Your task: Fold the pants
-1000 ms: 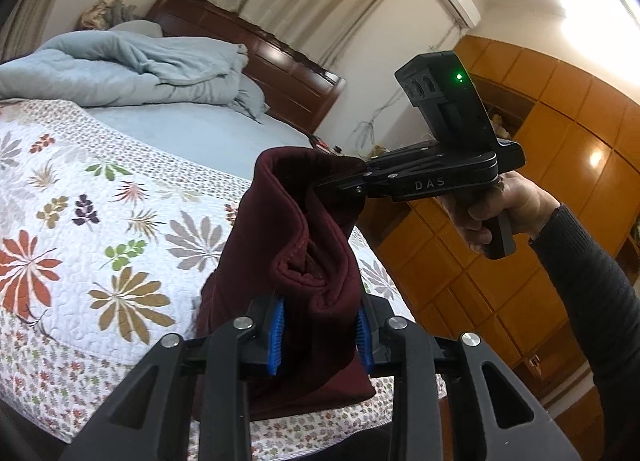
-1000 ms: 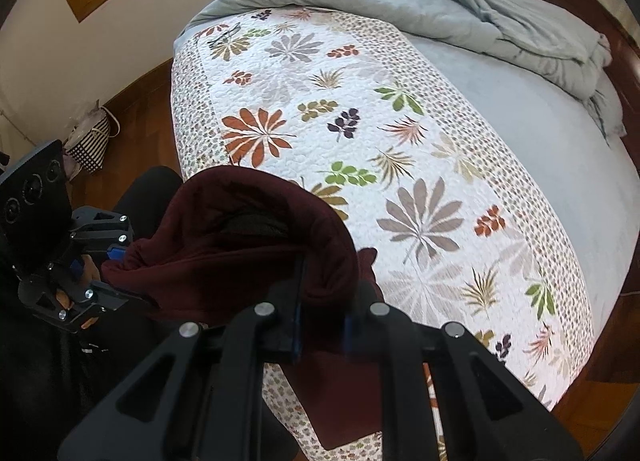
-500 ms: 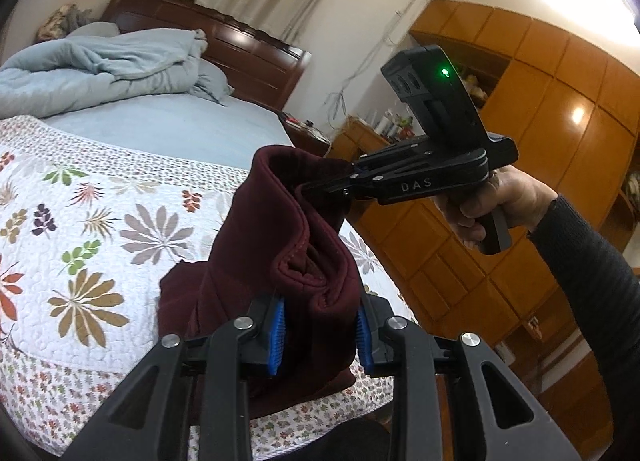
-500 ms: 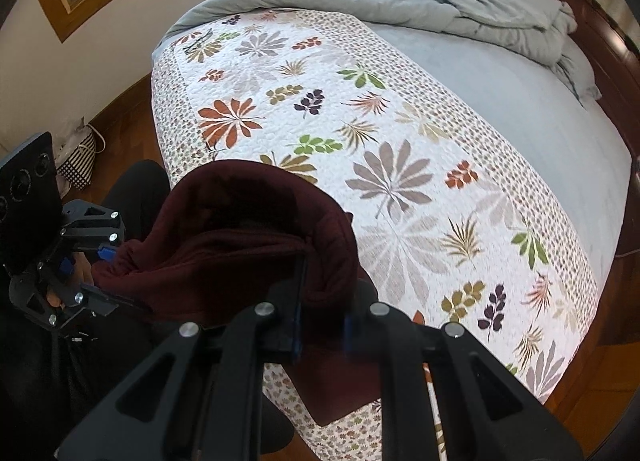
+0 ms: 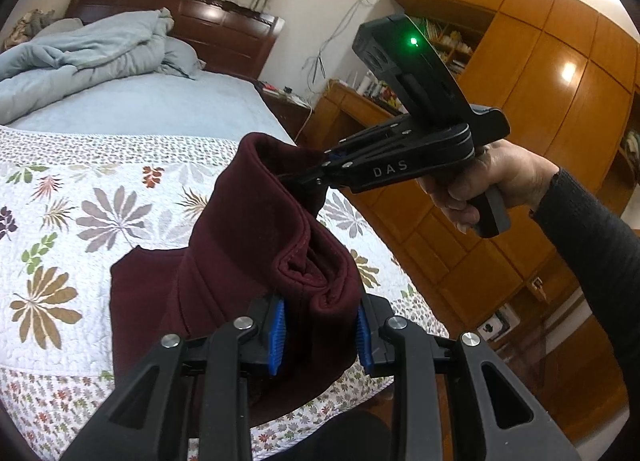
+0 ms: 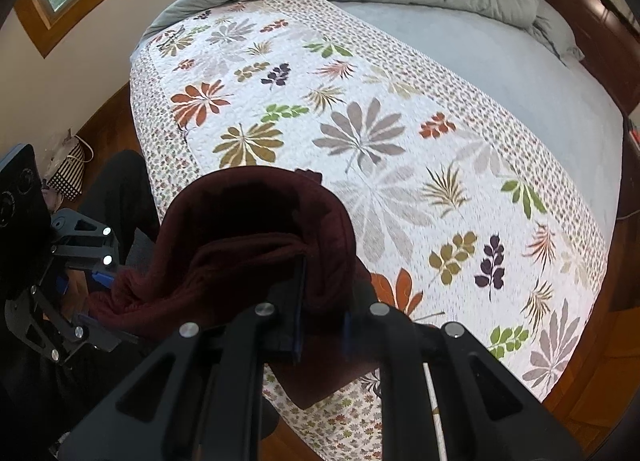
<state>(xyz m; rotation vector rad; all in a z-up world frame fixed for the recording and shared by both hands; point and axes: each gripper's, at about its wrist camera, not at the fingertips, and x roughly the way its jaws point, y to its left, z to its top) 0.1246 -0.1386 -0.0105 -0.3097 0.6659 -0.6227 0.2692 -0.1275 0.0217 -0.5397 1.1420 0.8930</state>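
Note:
Dark maroon pants (image 5: pixel 248 245) hang bunched between both grippers above the near edge of the bed. My left gripper (image 5: pixel 320 329) is shut on a thick fold of the fabric, its blue pads pressing either side. The right gripper (image 5: pixel 320 173), held by a hand (image 5: pixel 492 185) in a dark sleeve, is shut on the upper edge of the same cloth. In the right wrist view the pants (image 6: pixel 256 237) fill the space between the right gripper (image 6: pixel 324 321) fingers, and the left gripper (image 6: pixel 96 285) shows at the left edge. The lower part of the pants drapes onto the quilt.
A white quilt with a leaf pattern (image 6: pixel 360 133) covers the near half of the bed. A rumpled grey-blue duvet (image 5: pixel 80 57) lies by the dark wooden headboard (image 5: pixel 208 29). Wooden wardrobes (image 5: pixel 540 101) stand to the right. A checked bag (image 6: pixel 68 173) sits on the floor.
Both grippers have carried the pants sideways across the foot of the bed and slightly lower. More of the cloth now rests on the quilt. Both grips are unchanged.

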